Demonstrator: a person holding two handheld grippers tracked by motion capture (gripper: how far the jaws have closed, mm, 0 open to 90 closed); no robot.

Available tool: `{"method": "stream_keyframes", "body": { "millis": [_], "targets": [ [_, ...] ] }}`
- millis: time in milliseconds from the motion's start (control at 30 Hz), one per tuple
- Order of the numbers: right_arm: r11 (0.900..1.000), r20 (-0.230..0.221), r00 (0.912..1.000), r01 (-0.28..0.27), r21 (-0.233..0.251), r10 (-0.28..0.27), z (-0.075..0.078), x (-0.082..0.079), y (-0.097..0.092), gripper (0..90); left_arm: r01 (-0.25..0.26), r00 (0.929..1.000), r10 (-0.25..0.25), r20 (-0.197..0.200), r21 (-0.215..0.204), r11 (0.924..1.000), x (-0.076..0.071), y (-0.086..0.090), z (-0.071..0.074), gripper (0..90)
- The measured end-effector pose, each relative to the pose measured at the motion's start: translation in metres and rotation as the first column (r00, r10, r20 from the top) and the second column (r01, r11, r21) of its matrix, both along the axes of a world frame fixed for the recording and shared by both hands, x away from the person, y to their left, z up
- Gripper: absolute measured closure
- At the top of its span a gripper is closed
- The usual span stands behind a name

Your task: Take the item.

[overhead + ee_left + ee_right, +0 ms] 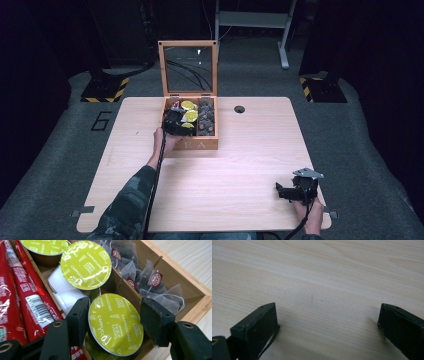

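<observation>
Worktop: pale wood. Toward 12 o'clock on it stood a wooden box, glass lid raised upright; letters on its front wall too small to read.

Box contents, from the left gripper view: red sachets with a barcode at 9 o'clock, print not legible; mesh tea bags with dark red round tags in the compartment at 2 o'clock, behind a wooden divider; green-lidded capsules in the middle compartment.

Left tongs reached into the box. Its jaws stood closed on the nearest capsule, one pad at each side of the foil lid, apparently touching the rim. Capsule tilted, resting in the middle compartment. Lid read "CAPPUCCINO" and "NESCAFÉ Dolce Gusto". A second capsule at 12 o'clock carried the same wording.

Right tongs rested on the worktop at 4 o'clock, jaws wide apart, holding nothing.

Judgement: grasp step in hand. Next move calls for a straight lift, clear of divider and neighbouring capsule; slippery foil rim could let it slip.
</observation>
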State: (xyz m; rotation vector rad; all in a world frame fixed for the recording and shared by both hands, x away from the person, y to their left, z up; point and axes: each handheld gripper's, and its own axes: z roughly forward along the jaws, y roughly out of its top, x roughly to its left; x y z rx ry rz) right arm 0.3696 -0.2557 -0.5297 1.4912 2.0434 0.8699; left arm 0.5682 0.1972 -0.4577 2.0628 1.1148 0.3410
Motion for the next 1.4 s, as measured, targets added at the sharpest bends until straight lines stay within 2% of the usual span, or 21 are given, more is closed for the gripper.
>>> {"method": "stream_keyframes", "body": {
  "millis": [400,833,967,1400],
  "targets": [
    [1.0000,0.000,1.0000,0.000,0.000,0.000,0.000,0.000,0.000,1.9,0.009,0.9994,-0.008,0.035,-0.029,0.9995,-0.005,0.000,0.010,41.3],
    [1.0000,0.004,1.0000,0.000,0.001,0.000,0.000,0.000,0.000,1.9,0.021,0.9977,-0.020,0.065,-0.030,0.9993,-0.011,0.002,0.022,41.4],
    [1.0000,0.002,1.0000,-0.001,-0.001,0.001,0.000,0.000,0.000,1.9,0.015,0.9966,-0.011,0.082,-0.048,0.9987,-0.014,0.002,0.026,41.5],
    [1.0000,0.005,1.0000,0.003,0.003,-0.003,0.000,0.000,0.000,1.9,0.025,0.9934,-0.020,0.113,-0.043,0.9988,-0.024,0.007,0.040,41.5]
  ]
}}
